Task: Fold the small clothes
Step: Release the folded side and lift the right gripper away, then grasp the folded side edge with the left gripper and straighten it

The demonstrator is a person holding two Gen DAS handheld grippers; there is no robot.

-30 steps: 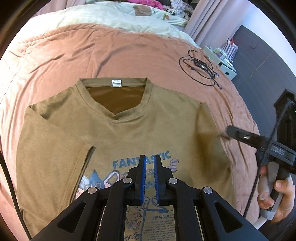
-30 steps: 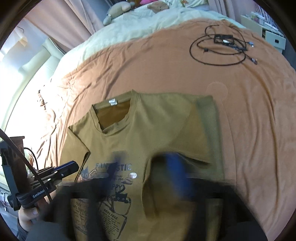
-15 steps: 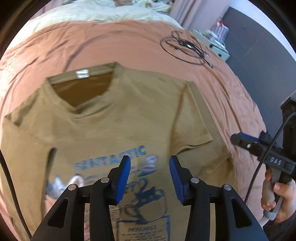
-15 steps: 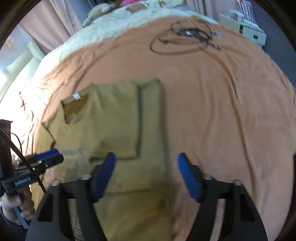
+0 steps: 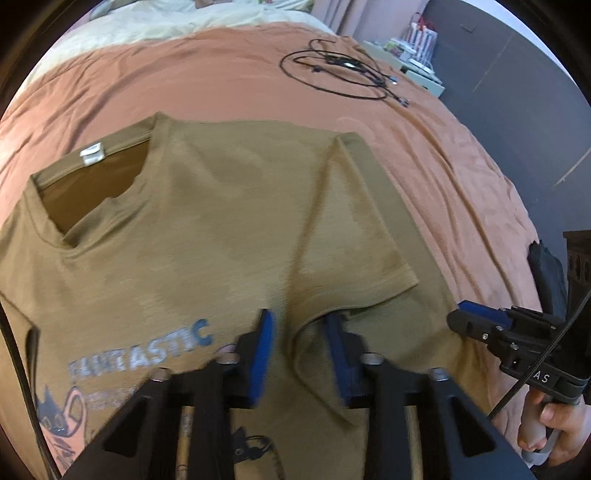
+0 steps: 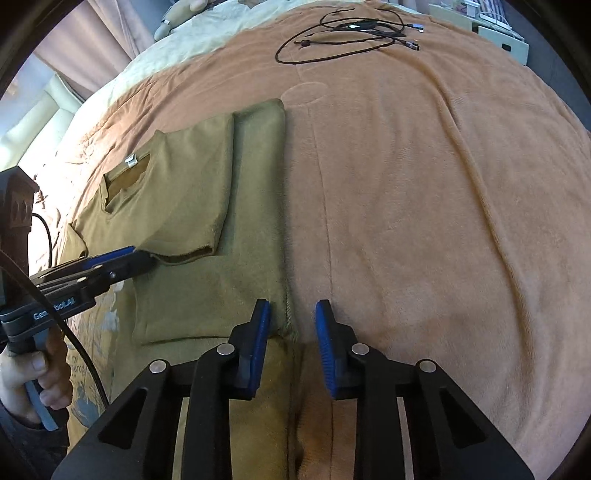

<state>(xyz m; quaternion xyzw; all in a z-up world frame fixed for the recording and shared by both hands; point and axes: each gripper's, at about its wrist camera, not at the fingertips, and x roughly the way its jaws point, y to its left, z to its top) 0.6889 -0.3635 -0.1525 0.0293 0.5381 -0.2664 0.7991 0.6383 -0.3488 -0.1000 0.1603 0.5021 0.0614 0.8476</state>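
Right wrist: t-shirt [image 6: 207, 206] edge between closing right tongs [image 6: 291, 314], left tongs [image 6: 144, 260] at sleeve

It was a bedroom in someone's home. A wide bed [image 6: 424, 221] filled the room, covered by a soft terracotta blanket [image 5: 221, 74], with pale cream bedding [image 5: 155, 22] bunched at its head, far beyond the left claw [image 5: 299, 354]. Pinkish curtains [image 6: 92, 33] hung by a bright window up to the left of the right claw [image 6: 291, 343]. A stuffed toy [image 6: 177, 14] lay among the pillows, and a small cluttered white cabinet [image 5: 417, 62] stood off the bed's far right corner.
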